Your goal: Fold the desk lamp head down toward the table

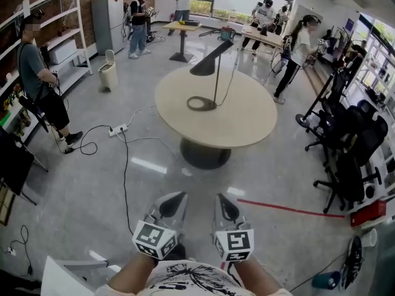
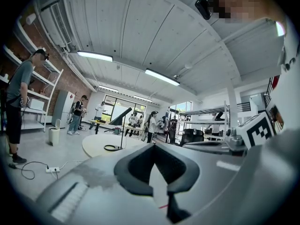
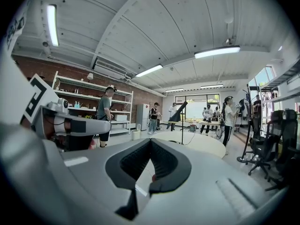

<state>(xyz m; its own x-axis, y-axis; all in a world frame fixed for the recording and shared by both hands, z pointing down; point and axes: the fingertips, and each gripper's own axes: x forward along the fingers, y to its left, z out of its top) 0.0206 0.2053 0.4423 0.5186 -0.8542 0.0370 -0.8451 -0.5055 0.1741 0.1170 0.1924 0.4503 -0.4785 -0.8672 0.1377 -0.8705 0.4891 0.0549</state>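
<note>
Across the upper centre of the head view, the round tabletop (image 1: 247, 122) is carrying the desk lamp (image 1: 215, 73), its stem rising upright and its head (image 1: 208, 61) slanting. At the bottom edge, the left gripper (image 1: 179, 197) and right gripper (image 1: 221, 198) are hanging well apart from it. The lamp is lying straight ahead, slightly toward the right one. Both sets of fingers are pressing together, pinching nothing. The gripper views are showing the raised head in profile. Only the head view is showing the floor between.
</note>
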